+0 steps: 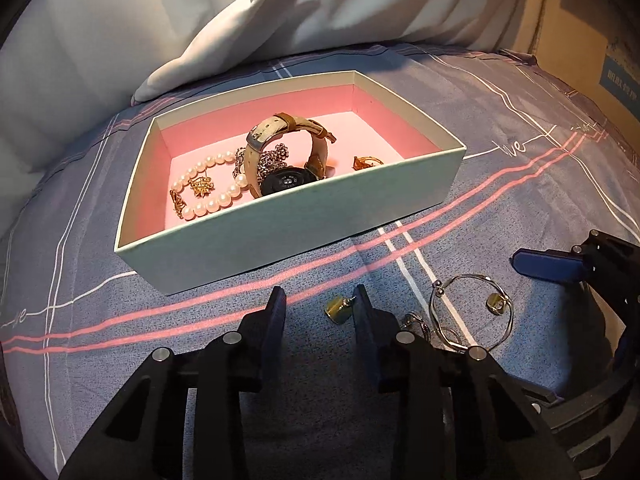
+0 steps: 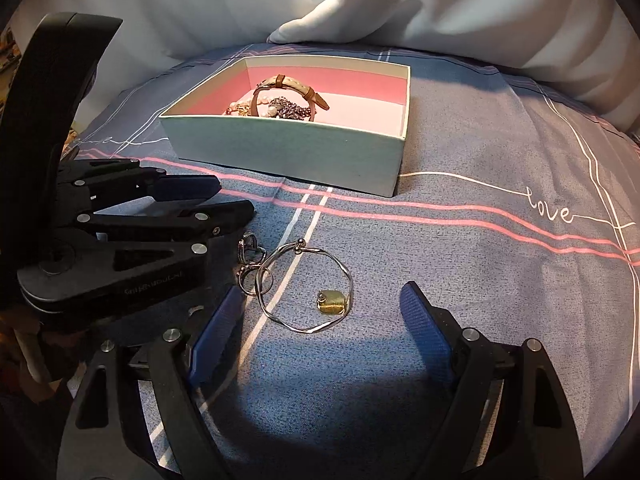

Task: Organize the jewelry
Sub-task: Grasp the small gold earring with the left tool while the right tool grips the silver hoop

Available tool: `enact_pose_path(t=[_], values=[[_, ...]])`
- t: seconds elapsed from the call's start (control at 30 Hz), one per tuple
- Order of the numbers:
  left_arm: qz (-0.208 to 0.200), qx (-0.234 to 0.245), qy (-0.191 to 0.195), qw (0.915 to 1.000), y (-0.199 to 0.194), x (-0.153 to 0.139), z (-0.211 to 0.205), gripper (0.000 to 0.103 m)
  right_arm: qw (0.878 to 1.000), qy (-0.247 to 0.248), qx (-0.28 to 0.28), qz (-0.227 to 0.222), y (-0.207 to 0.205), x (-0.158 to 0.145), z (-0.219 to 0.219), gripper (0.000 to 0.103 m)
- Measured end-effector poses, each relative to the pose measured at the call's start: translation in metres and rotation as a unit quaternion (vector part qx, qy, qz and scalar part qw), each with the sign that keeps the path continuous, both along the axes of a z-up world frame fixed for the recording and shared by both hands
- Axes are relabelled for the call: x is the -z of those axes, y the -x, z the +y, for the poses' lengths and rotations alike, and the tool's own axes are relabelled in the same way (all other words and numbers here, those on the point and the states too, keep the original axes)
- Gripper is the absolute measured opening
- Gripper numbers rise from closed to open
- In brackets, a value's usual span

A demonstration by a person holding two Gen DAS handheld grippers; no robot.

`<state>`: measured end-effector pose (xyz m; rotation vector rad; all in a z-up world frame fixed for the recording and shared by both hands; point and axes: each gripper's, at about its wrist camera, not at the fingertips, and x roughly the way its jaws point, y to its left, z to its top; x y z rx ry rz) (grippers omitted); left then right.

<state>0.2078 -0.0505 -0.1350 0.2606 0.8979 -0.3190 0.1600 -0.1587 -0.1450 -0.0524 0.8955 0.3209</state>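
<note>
A pale green box (image 1: 280,236) with a pink inside holds a watch (image 1: 280,152), a pearl bracelet (image 1: 208,196), a chain and gold pieces. It also shows in the right wrist view (image 2: 288,152). On the bedsheet lie a gold earring (image 1: 339,309), a silver bangle (image 1: 472,312) with a second gold earring (image 1: 497,303) inside it, and small silver rings (image 2: 252,258). The bangle (image 2: 306,288) and the gold earring (image 2: 333,302) in it lie just ahead of my right gripper (image 2: 320,312), which is open and empty. My left gripper (image 1: 320,300) is open and empty, with the first earring beside its right finger.
The bed is covered by a blue-grey sheet (image 2: 480,280) with pink and white lines. A white duvet (image 1: 240,20) is bunched behind the box. A cardboard carton (image 1: 600,48) stands at the far right.
</note>
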Motion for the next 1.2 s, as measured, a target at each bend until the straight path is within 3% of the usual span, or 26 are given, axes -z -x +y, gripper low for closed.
enact_pose_path(t=[0.07, 0.1, 0.13, 0.3, 0.57, 0.93, 1.2], values=[[-0.001, -0.006, 0.003, 1.0, -0.003, 0.0, 0.003, 0.019, 1.0, 0.005, -0.011, -0.007, -0.001, 0.001, 0.005, 0.071], [0.0, -0.01, 0.008, 0.9999, -0.005, -0.001, 0.005, 0.014, 1.0, 0.005, -0.015, -0.009, -0.002, 0.001, 0.006, 0.058], [0.003, -0.014, 0.014, 0.9998, -0.006, -0.001, 0.007, 0.013, 1.0, 0.004, -0.017, -0.009, -0.002, 0.0, 0.007, 0.052], [0.018, -0.026, 0.053, 0.9981, -0.01, -0.005, 0.02, 0.013, 1.0, 0.002, -0.016, -0.01, -0.003, -0.003, 0.006, 0.052], [0.015, -0.042, 0.068, 0.9967, -0.007, -0.018, 0.031, 0.013, 0.999, -0.008, -0.007, -0.032, -0.004, -0.02, 0.005, 0.052], [0.02, -0.044, 0.079, 0.9957, -0.006, -0.029, 0.032, 0.013, 0.999, -0.004, -0.016, -0.03, -0.006, -0.022, 0.015, 0.052], [-0.01, -0.046, 0.111, 0.9927, -0.013, -0.07, 0.036, 0.013, 0.996, 0.002, -0.023, -0.081, -0.027, -0.061, 0.022, 0.052]])
